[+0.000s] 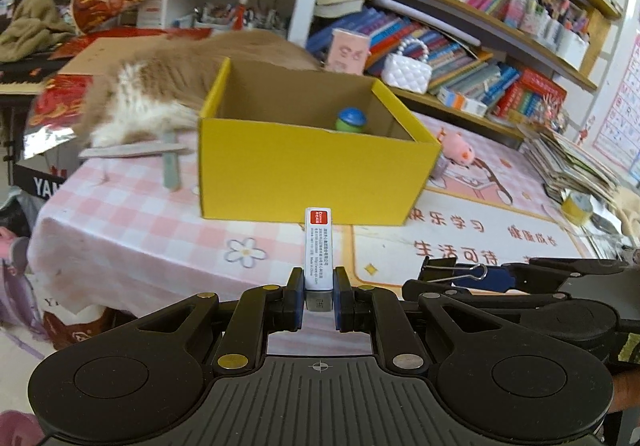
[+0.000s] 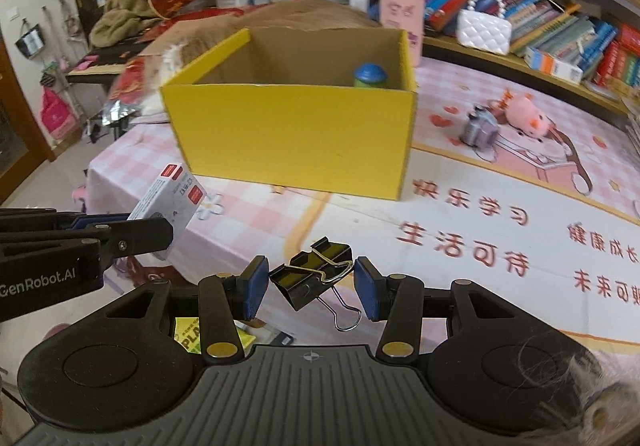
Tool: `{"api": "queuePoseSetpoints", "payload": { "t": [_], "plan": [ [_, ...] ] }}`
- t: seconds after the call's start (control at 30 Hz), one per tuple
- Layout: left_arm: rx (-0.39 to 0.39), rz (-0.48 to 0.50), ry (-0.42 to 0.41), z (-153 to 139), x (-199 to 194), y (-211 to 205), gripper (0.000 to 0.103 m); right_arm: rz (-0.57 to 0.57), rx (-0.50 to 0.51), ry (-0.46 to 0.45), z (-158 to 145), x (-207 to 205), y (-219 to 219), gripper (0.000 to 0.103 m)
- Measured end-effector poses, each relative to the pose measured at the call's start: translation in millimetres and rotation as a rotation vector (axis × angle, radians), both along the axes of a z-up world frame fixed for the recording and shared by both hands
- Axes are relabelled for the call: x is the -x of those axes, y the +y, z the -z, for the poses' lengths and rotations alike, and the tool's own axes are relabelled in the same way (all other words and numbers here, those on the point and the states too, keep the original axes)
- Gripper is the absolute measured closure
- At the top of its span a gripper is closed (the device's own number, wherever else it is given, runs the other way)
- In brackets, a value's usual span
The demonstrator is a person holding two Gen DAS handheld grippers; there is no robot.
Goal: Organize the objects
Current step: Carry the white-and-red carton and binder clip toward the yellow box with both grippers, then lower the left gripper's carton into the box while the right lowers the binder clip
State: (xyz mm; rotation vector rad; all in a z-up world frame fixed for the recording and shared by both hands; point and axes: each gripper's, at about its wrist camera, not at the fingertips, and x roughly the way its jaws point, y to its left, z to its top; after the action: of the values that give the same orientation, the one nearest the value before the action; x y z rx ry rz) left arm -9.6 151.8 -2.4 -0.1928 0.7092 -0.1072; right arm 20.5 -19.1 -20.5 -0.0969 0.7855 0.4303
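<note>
A yellow cardboard box (image 1: 312,166) stands open on the pink table cover; it also shows in the right wrist view (image 2: 292,134). Inside it sits a green toy with a blue cap (image 1: 351,120) (image 2: 370,76). My left gripper (image 1: 318,292) is shut on a small white box with a red label (image 1: 318,246), held upright in front of the yellow box; the right wrist view shows it at the left (image 2: 170,194). My right gripper (image 2: 311,286) is shut on a black binder clip (image 2: 316,276), held above the table; the clip also shows in the left wrist view (image 1: 452,272).
A pink plush pig (image 2: 524,114) and a small purple object (image 2: 478,128) lie right of the box. A furry brown and white blanket (image 1: 152,94) lies behind it. Bookshelves (image 1: 480,6) line the back right. A white quilted handbag (image 2: 484,26) stands on the shelf.
</note>
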Motion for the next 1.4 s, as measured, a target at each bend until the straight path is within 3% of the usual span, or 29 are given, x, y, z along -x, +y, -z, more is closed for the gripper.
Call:
{"api": "queuePoseSetpoints", "payload": {
  "t": [0.4,0.7,1.07,1.4],
  "plan": [
    [0.034,-0.042,-0.088,-21,0,16,0.09,-0.055,0.01,-0.05,-21,-4,21,0.059],
    [0.018,-0.072,-0.162,-44,-24,23,0.09,-0.052,-0.028,-0.13,-45,-33,22,0.059],
    [-0.004,-0.098,-0.203,-58,-88,26,0.09,-0.045,-0.048,-0.218,-68,-98,25,0.059],
    [-0.063,-0.101,-0.142,-39,-158,18,0.09,-0.071,0.012,-0.209,-44,-172,35,0.059]
  ]
}}
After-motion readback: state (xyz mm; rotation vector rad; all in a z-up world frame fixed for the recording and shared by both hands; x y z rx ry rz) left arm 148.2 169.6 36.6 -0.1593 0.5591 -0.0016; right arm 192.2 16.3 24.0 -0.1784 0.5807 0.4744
